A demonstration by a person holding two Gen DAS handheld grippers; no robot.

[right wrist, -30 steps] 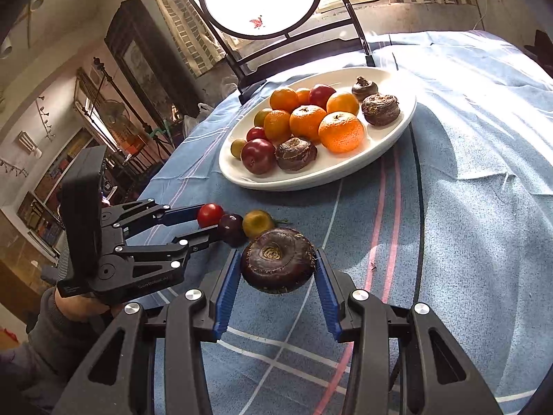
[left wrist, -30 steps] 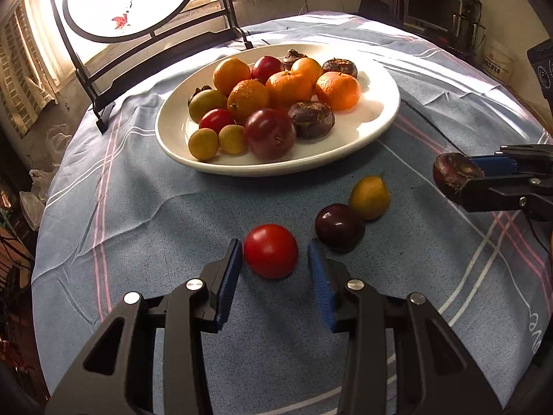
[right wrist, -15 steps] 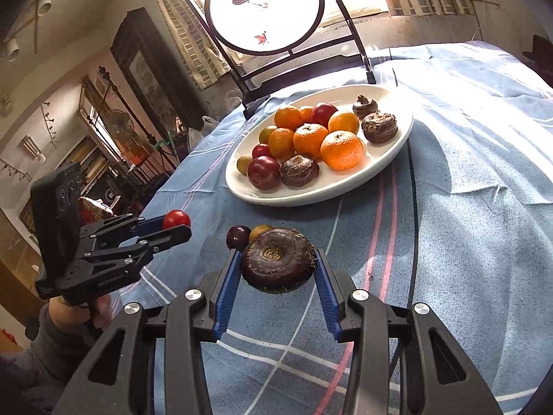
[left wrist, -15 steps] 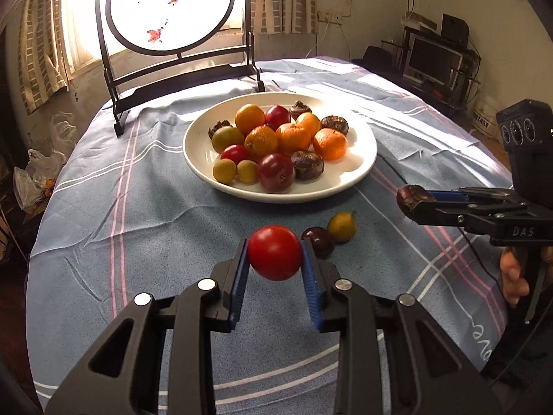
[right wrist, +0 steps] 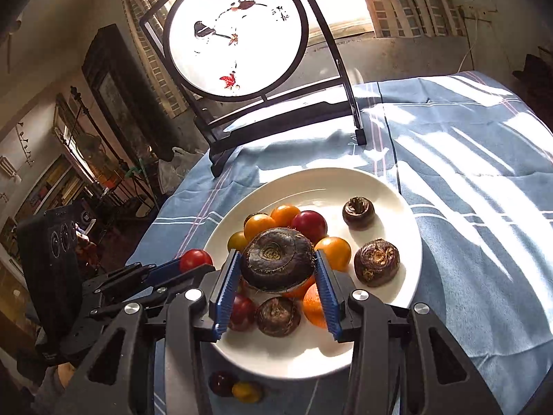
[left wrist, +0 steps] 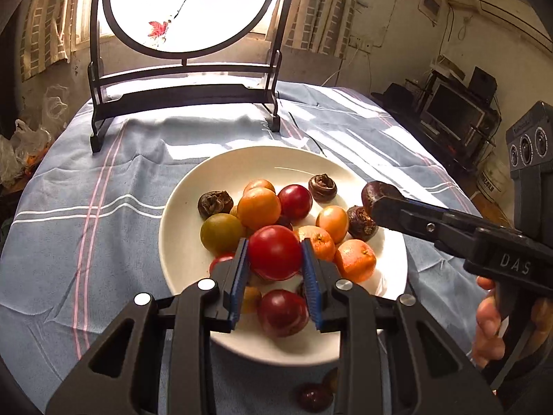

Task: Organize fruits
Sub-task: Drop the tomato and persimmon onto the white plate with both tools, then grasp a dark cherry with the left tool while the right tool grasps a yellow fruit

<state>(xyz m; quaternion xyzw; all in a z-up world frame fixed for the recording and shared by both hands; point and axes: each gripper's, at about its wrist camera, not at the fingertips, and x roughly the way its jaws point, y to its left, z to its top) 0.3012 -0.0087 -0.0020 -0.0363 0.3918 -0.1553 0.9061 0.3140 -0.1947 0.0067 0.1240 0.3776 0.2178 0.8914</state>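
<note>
Tablecloth: pale blue, white and pink stripes. Plate: plain white. On plate: orange mandarins, dark red plum, olive-green fruit, dark brown water chestnuts. Held tomato: bright red. Gripper pads: blue, ribbed; bodies black. Screen at far edge: white disc, red leaf, black frame.

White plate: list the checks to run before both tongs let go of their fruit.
1. Red tomato between the left tongs: ok, though the jaws are opening.
2. Brown water chestnut clamped in the right tongs: ok.
3. Both tongs over the white plate: ok.
4. Tongs apart from each other: ok.
5. Bare plate directly under each fruit: not ok, piled fruit lies below.
6. Tablecloth free of stray fruit: not ok, a dark plum and a yellow fruit lie by the near rim.
</note>
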